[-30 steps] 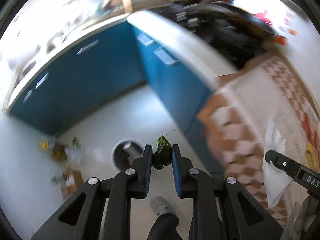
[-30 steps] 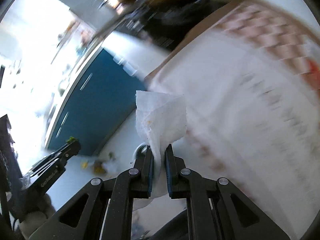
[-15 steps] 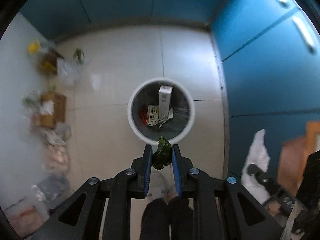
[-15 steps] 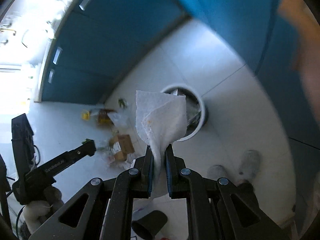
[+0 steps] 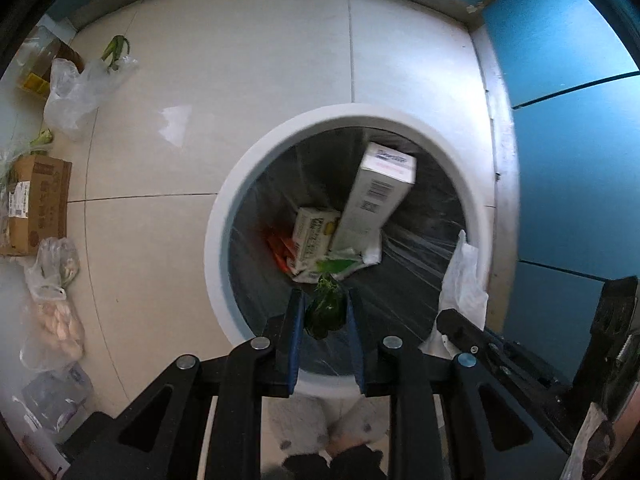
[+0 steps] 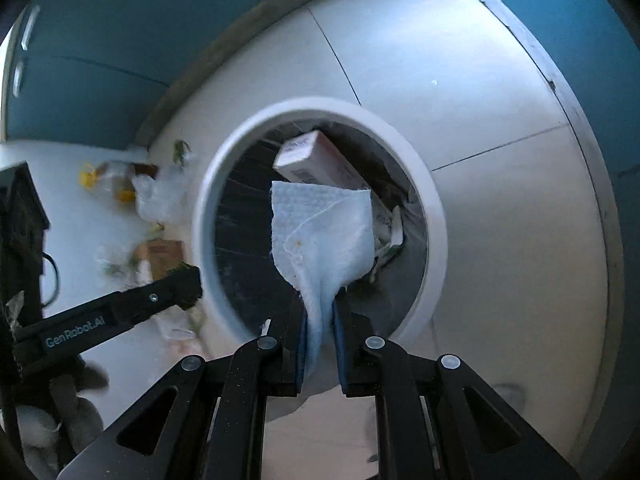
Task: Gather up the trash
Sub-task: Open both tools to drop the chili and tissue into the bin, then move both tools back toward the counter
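Left tongs (image 5: 325, 320) narrowly parted, just easing open, with a green leafy scrap (image 5: 326, 310) still between the pads and seemingly still touched by both. Pointed almost straight down over the near side of the bin's mouth. Right tongs (image 6: 320, 320) likewise nearly closed and just beginning to loosen, pinching the gathered lower end of a paper towel (image 6: 320, 224), the free sheet fanned out over the opening.

Both pieces likely very light and limp. Scrap soft, maybe damp, so apt to cling to 1 pad instead of dropping. Towel floppy and airy, prone to drift or drape on the way down. Best held by the bunched end, as now; release probably needs a wider opening and perhaps a small shake.

Below, the round bin with its white rim (image 5: 218, 240) and dark liner, wide open. A tall carton (image 5: 376, 200) leaning inside against the far wall, smaller packets at the bottom, plenty of room left. Towel close to the rim on the right in the left camera, so a risk of hanging there. Blue cabinet (image 5: 580, 160) close behind; bare floor (image 5: 240, 60) beyond, with a cardboard box (image 5: 36, 200) and plastic bags (image 5: 76, 88) well apart by the wall.
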`<move>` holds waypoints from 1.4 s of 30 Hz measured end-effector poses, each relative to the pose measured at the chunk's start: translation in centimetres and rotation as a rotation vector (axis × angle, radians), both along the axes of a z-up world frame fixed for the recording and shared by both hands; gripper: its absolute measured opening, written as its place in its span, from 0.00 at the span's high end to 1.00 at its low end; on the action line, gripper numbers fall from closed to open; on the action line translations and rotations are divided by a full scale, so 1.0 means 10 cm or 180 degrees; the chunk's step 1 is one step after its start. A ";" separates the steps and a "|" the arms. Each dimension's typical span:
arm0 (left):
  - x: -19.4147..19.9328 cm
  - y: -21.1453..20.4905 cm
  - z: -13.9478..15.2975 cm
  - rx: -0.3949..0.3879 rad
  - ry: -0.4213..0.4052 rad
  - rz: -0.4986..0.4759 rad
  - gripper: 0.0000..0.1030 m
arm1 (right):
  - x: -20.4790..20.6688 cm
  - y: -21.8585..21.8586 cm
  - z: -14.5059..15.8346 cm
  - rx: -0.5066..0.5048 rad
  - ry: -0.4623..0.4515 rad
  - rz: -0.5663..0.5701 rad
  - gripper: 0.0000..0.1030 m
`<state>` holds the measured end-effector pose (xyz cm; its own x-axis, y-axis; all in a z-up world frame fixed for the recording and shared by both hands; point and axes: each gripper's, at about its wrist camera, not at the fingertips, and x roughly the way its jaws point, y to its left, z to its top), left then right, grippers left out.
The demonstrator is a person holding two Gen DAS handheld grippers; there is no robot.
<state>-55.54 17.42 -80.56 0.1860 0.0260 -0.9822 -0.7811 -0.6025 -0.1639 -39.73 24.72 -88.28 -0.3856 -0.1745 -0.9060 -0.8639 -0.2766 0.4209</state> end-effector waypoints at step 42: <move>0.35 -0.91 3.75 0.0410 0.1204 -0.0046 0.03 | 0.44 -0.50 4.14 0.1304 -0.0638 0.0509 0.00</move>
<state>-52.01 8.30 -43.05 -0.1871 0.1534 -0.9703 -0.8090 -0.5843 0.0636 -35.28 19.77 -46.87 -0.1938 0.1692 -0.9663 -0.8499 -0.5210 0.0792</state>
